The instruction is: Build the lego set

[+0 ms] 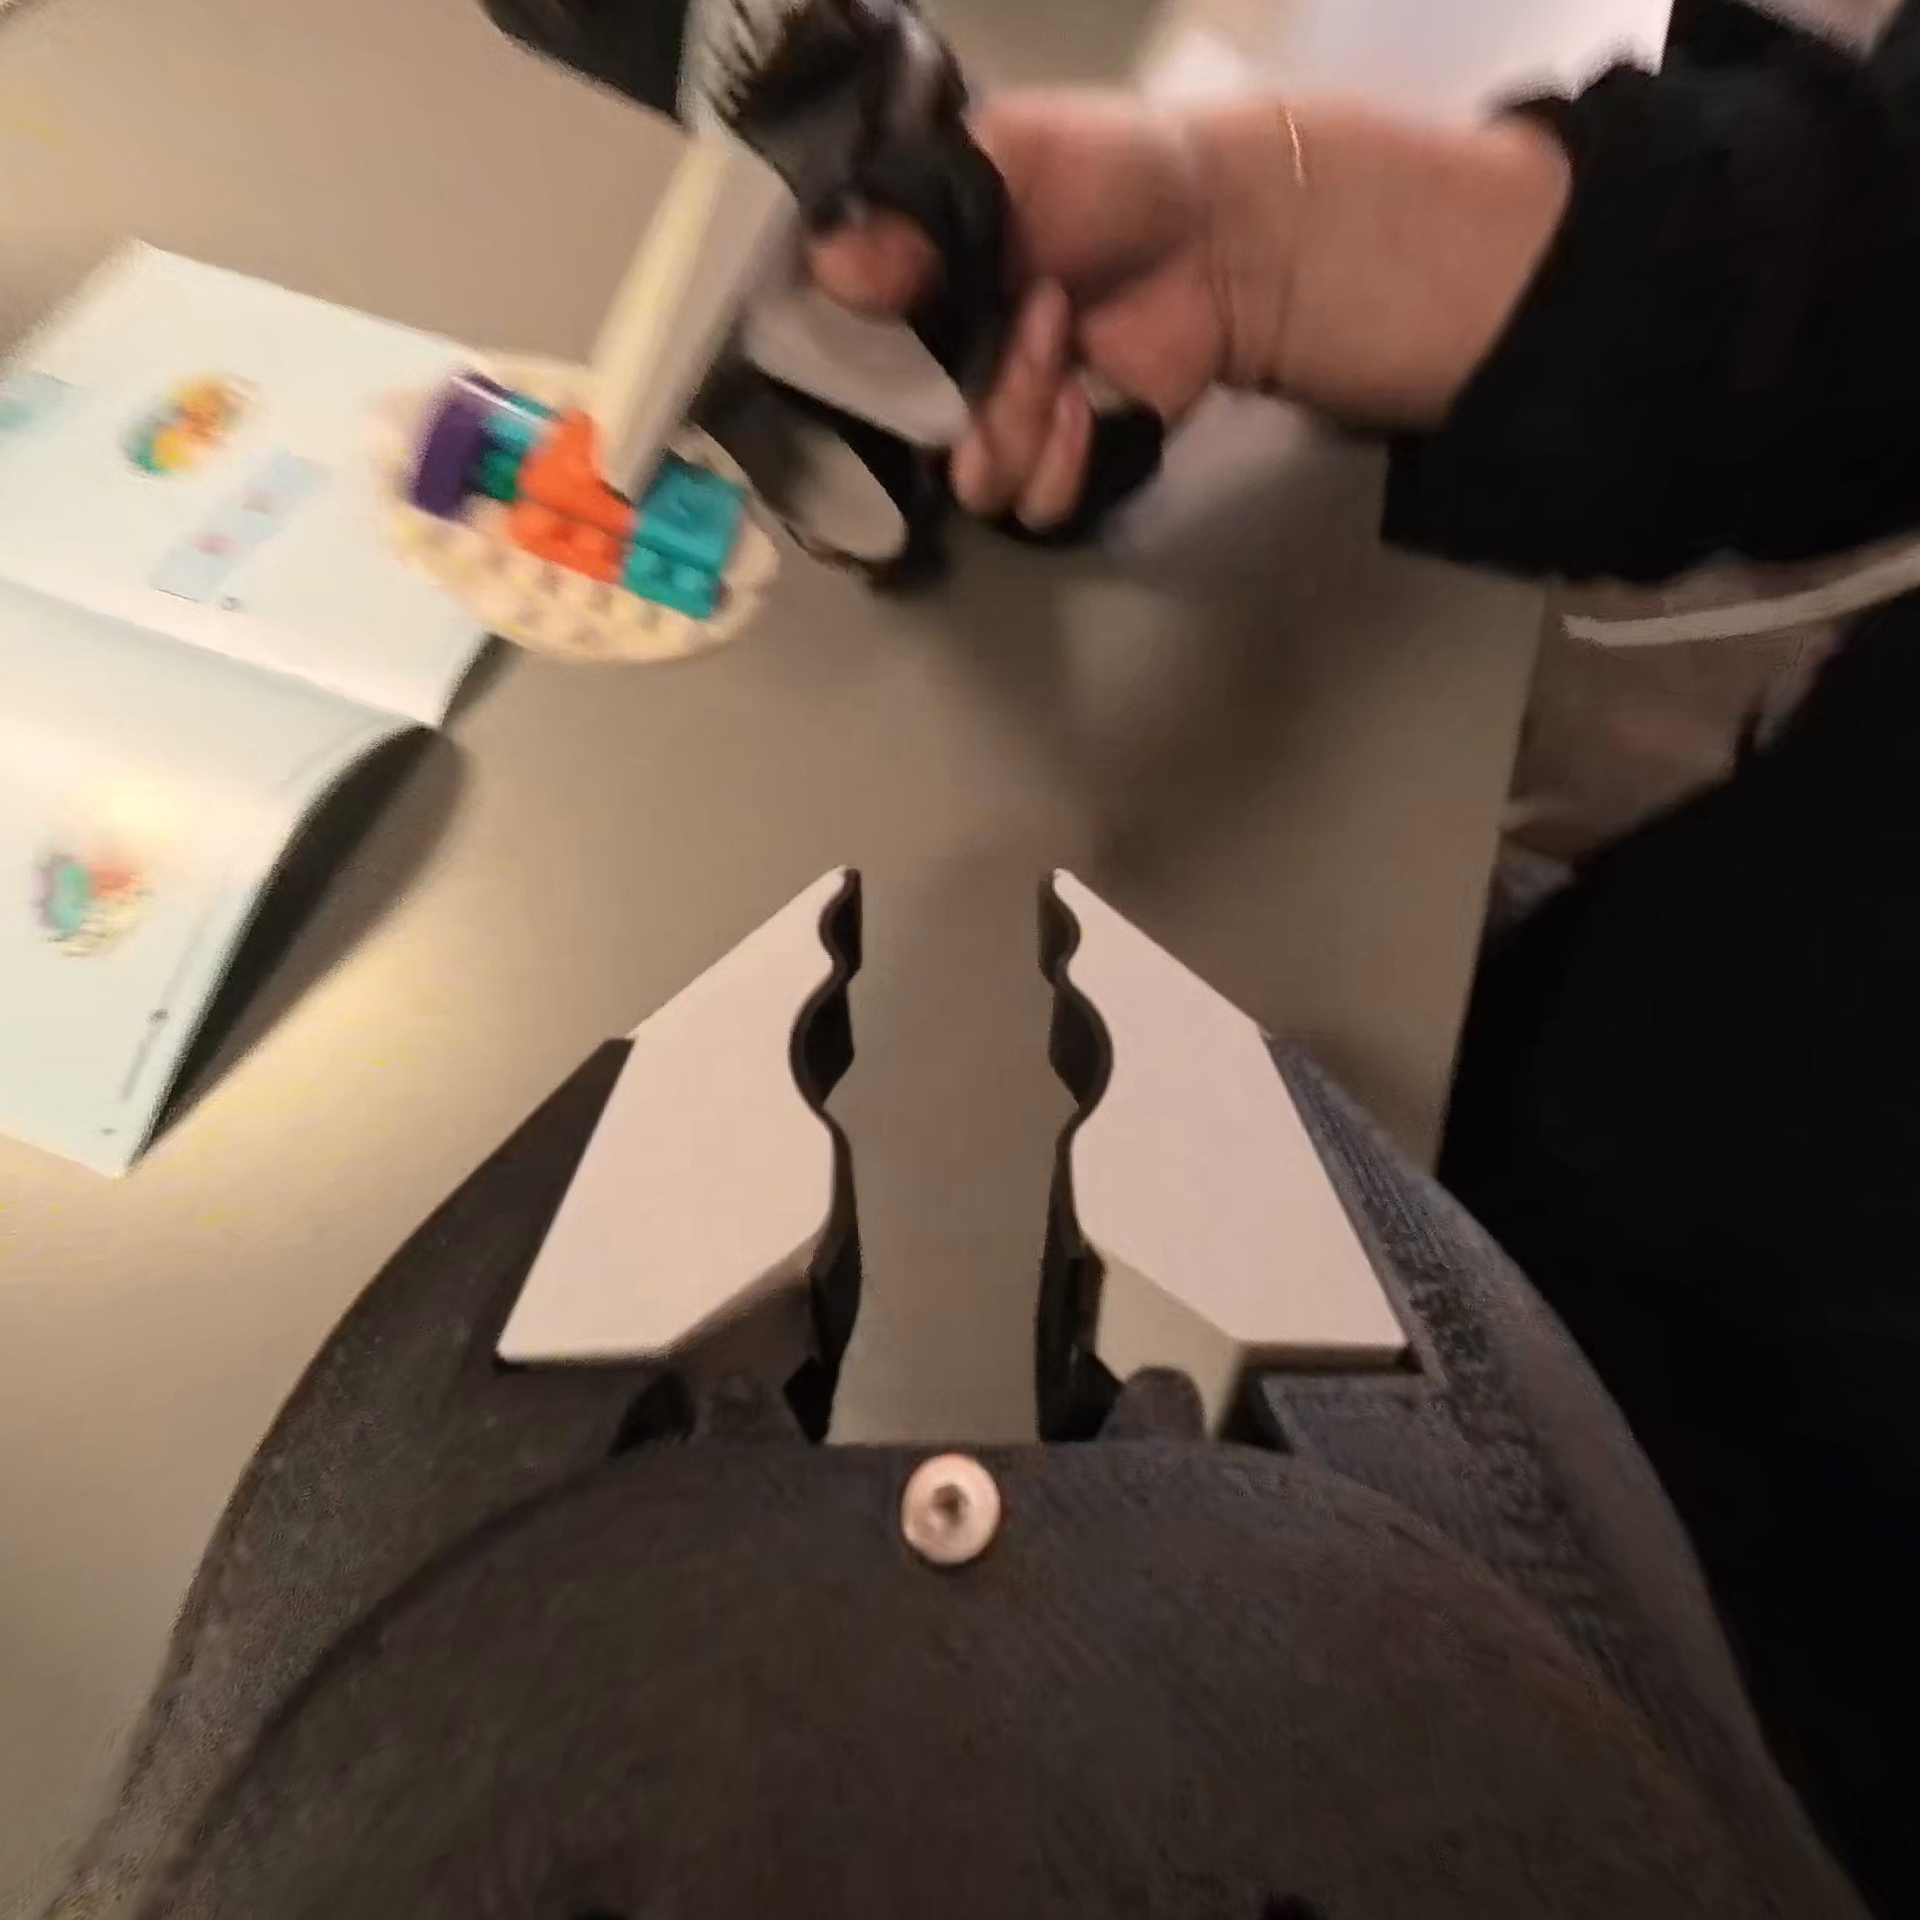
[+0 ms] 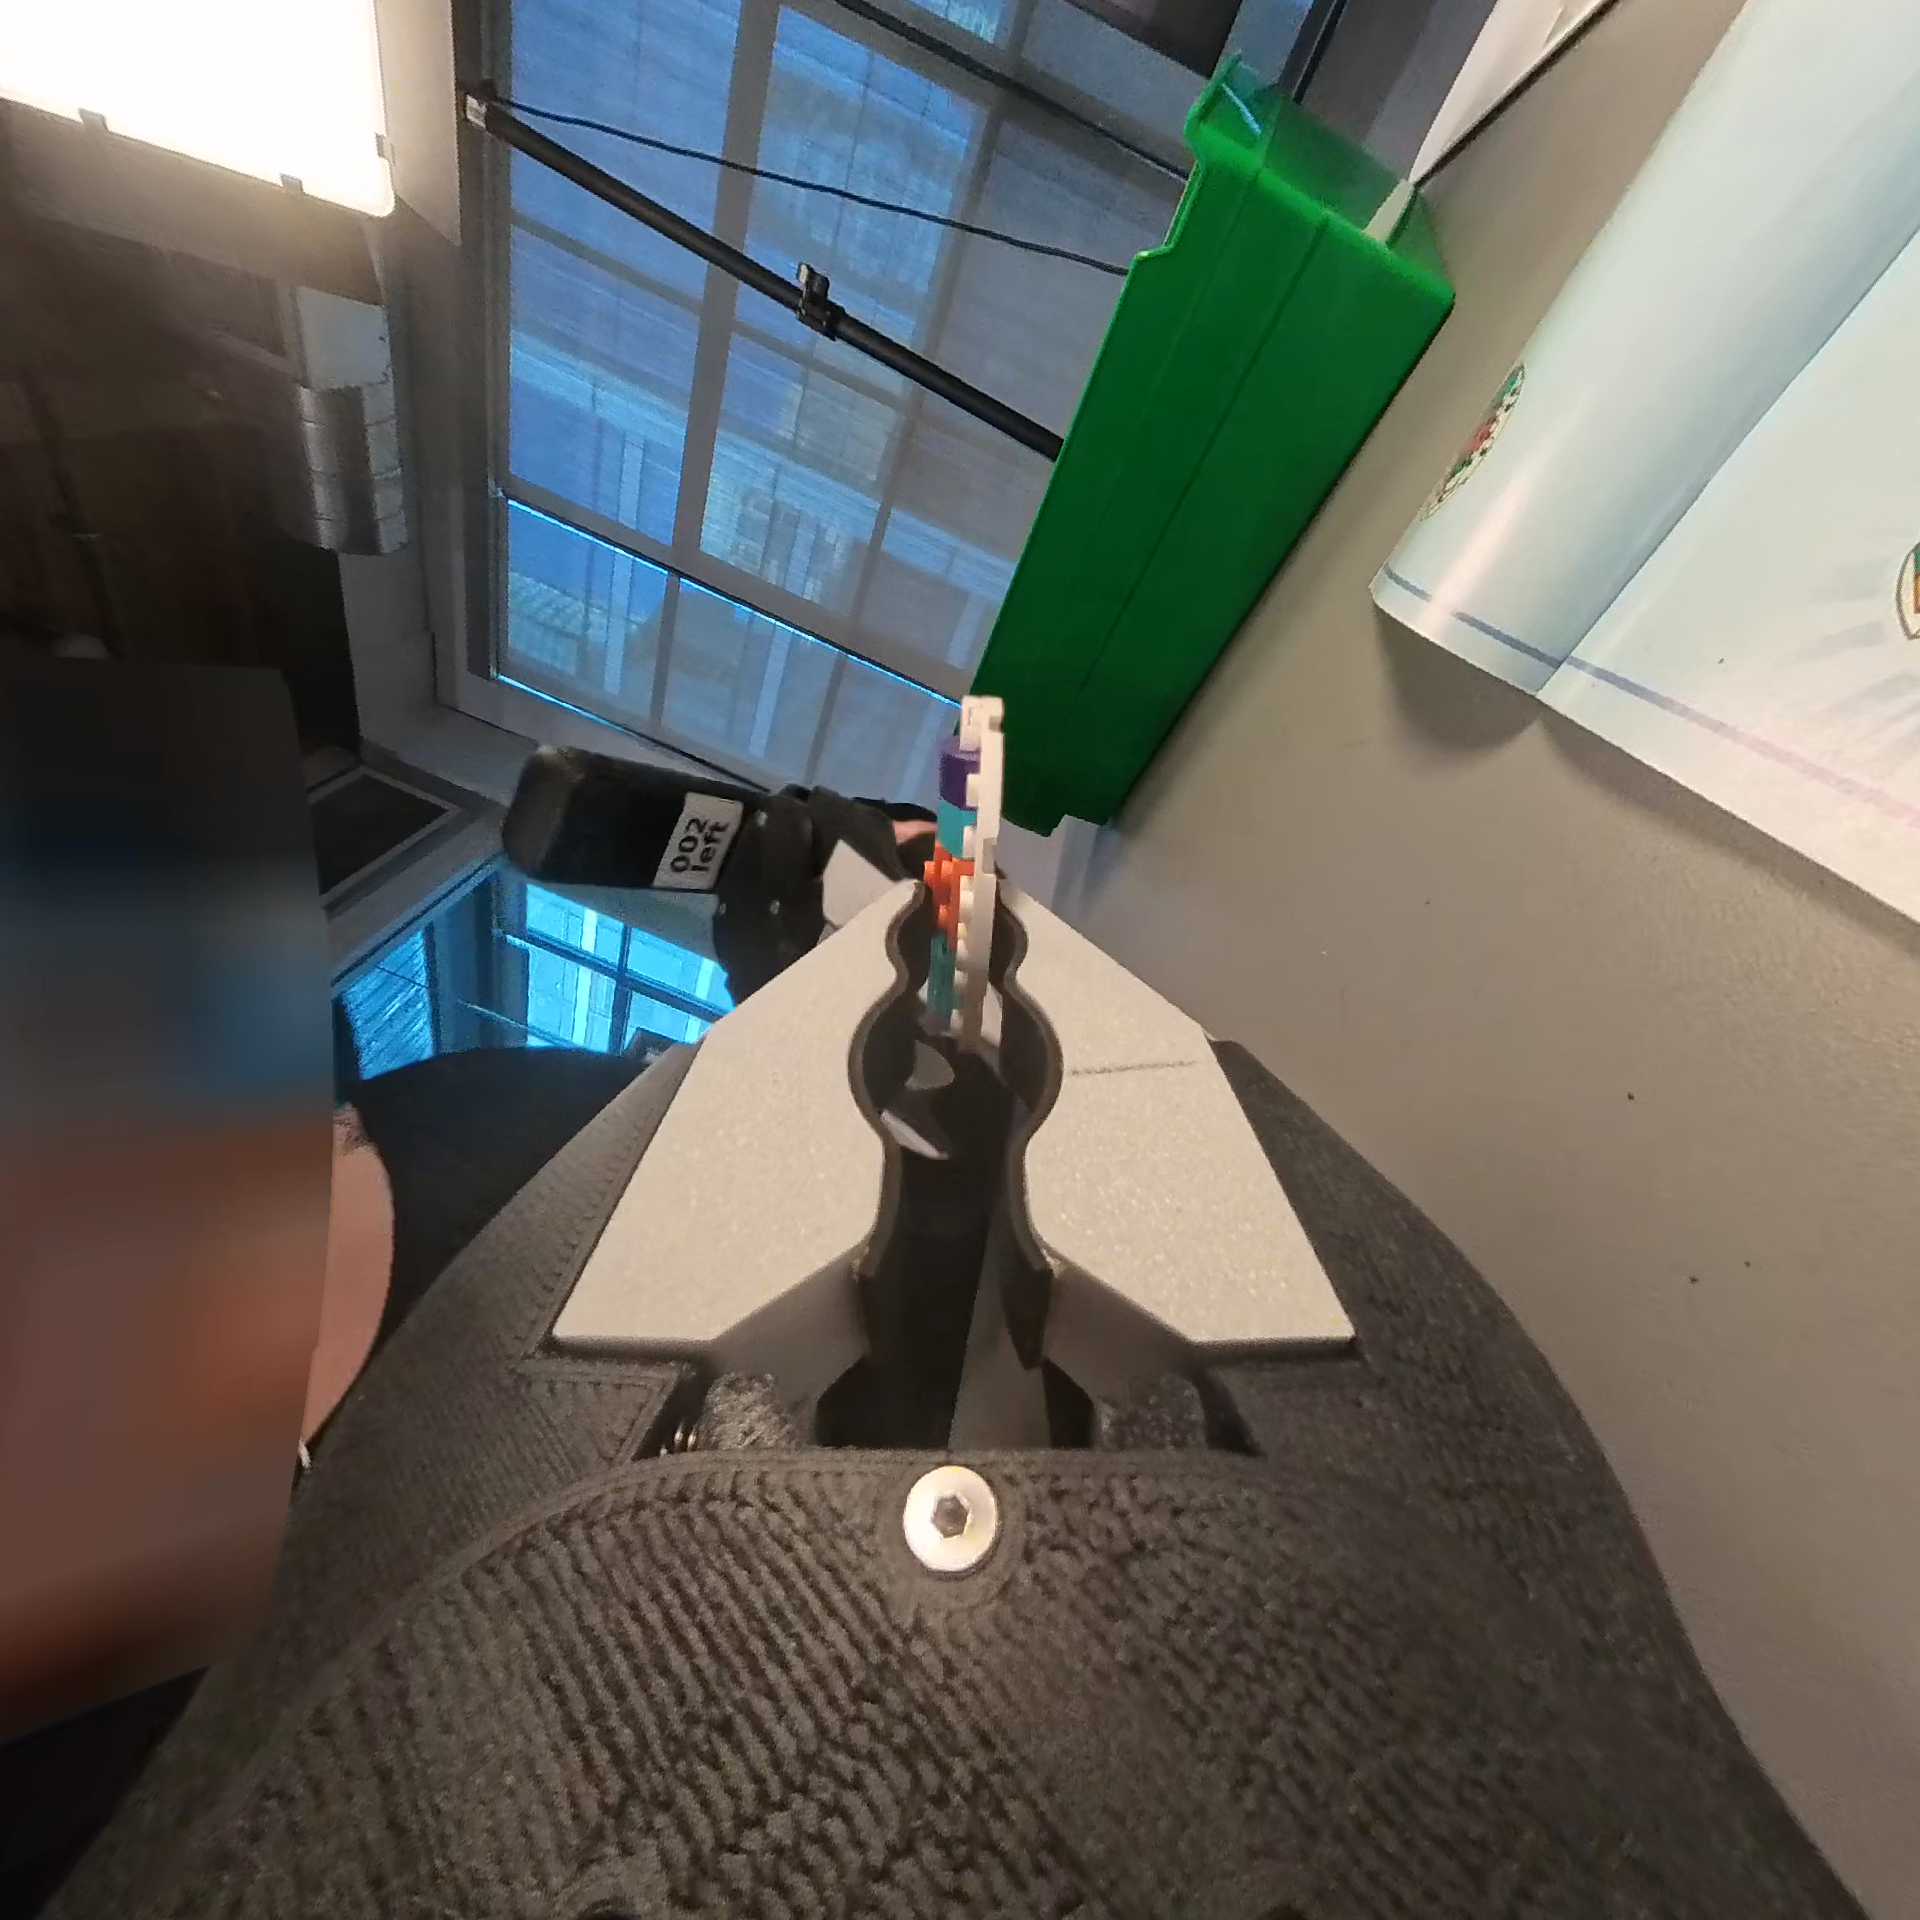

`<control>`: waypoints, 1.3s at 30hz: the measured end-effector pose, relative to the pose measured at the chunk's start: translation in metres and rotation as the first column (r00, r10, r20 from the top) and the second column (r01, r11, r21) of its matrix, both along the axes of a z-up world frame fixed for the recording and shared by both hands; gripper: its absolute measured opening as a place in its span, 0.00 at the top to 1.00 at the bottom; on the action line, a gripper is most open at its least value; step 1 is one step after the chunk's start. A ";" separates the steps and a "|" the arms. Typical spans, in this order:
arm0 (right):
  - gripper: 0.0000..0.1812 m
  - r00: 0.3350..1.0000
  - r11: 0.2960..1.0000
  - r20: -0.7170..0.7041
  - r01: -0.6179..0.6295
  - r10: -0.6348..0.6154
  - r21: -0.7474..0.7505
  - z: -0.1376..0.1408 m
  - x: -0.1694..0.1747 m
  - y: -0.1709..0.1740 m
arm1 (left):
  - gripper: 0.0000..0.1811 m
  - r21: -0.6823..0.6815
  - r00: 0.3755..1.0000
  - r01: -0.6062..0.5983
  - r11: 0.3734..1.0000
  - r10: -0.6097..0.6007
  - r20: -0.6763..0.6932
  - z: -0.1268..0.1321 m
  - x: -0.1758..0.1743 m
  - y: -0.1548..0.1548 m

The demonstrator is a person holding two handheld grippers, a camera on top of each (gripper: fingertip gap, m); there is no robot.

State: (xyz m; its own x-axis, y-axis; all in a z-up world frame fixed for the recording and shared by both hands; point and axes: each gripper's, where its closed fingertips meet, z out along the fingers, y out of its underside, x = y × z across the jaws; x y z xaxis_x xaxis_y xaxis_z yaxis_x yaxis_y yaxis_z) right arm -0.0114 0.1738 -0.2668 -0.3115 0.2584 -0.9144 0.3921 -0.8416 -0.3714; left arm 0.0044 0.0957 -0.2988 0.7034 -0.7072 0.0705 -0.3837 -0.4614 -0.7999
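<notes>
The lego model (image 1: pixel 582 509) is a round white studded plate carrying purple, teal and orange bricks. My right gripper (image 1: pixel 665 478), held by a hand (image 1: pixel 1226 260), is shut on the plate's edge and holds it just off the grey table (image 1: pixel 1039 727), beside the booklet. In the right wrist view the model (image 2: pixel 971 790) shows edge-on between the closed fingers of my right gripper (image 2: pixel 961 920). My left gripper (image 1: pixel 953 894) is open and empty above the table, well short of the model. It also shows far off in the right wrist view (image 2: pixel 644 831).
An open instruction booklet (image 1: pixel 208 623) lies on the table to the left of the model; it also shows in the right wrist view (image 2: pixel 1714 468). A green plastic bin (image 2: pixel 1195 468) stands on the table behind the model. The left wrist view is motion-blurred.
</notes>
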 end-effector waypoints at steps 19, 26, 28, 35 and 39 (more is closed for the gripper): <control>0.95 0.881 0.962 0.416 0.138 -0.228 0.236 -0.051 0.028 -0.004 | 0.81 0.623 0.914 -0.365 0.692 0.395 0.097 0.040 -0.068 0.028; 0.82 0.759 0.839 0.493 0.127 -0.426 0.528 -0.056 0.063 0.010 | 0.77 0.623 0.907 -0.382 0.683 0.408 0.108 0.041 -0.070 0.029; 0.77 0.746 0.739 0.395 0.188 -0.536 0.647 -0.042 0.076 0.026 | 0.75 0.621 0.904 -0.387 0.681 0.412 0.111 0.042 -0.071 0.029; 0.65 0.631 0.328 0.119 0.226 -0.767 0.917 -0.026 0.134 0.068 | 0.71 0.631 0.903 -0.377 0.678 0.421 0.087 0.041 -0.070 0.032; 0.57 0.522 -0.204 -0.268 0.178 -0.810 0.963 -0.004 0.164 0.099 | 0.70 0.655 0.897 -0.377 0.655 0.434 0.083 0.042 -0.072 0.032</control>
